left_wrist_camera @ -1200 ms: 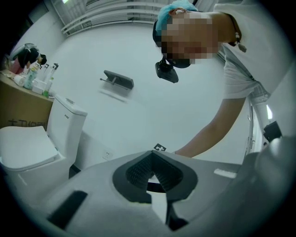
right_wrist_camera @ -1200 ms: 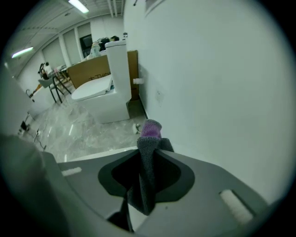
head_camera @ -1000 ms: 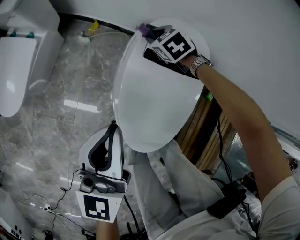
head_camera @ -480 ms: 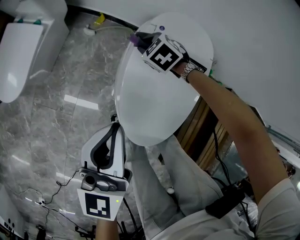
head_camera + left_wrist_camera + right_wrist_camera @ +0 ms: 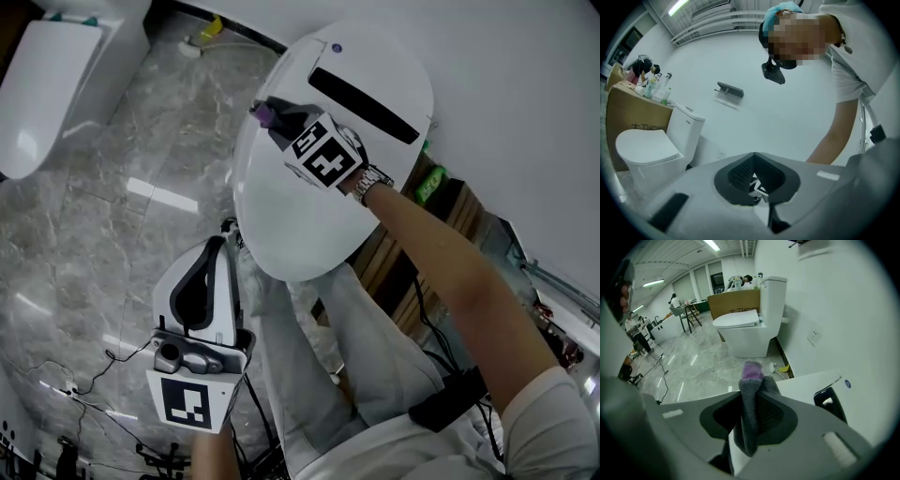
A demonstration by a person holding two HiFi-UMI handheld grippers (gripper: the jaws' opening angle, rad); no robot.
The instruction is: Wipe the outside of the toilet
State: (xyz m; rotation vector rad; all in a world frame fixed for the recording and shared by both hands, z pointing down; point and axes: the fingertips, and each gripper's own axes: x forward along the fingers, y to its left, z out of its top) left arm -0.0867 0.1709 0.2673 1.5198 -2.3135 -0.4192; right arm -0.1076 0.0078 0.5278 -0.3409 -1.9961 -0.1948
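Note:
The white toilet (image 5: 309,211) stands below me with its lid down; its tank top (image 5: 375,56) carries a long black slot. My right gripper (image 5: 278,120) is shut on a grey cloth with a purple end (image 5: 264,114), pressed to the toilet's left edge where the lid meets the tank. In the right gripper view the cloth (image 5: 751,399) sticks up between the jaws of the right gripper (image 5: 753,389), with the tank top (image 5: 811,383) just beyond. My left gripper (image 5: 217,246) hangs low beside the bowl's front, apart from it. In its own view the left gripper (image 5: 754,157) is shut and empty.
A second white toilet (image 5: 52,80) stands at the far left on the grey marble floor (image 5: 112,206). Cables (image 5: 66,394) trail over the floor near me. Wooden slats (image 5: 394,258) and a green item (image 5: 433,183) sit right of the toilet. White wall (image 5: 506,94) behind.
My right gripper has drawn the cloth from the tank's back left corner toward me, down to the lid's rear left edge. The tank top now shows. The left gripper has hardly moved.

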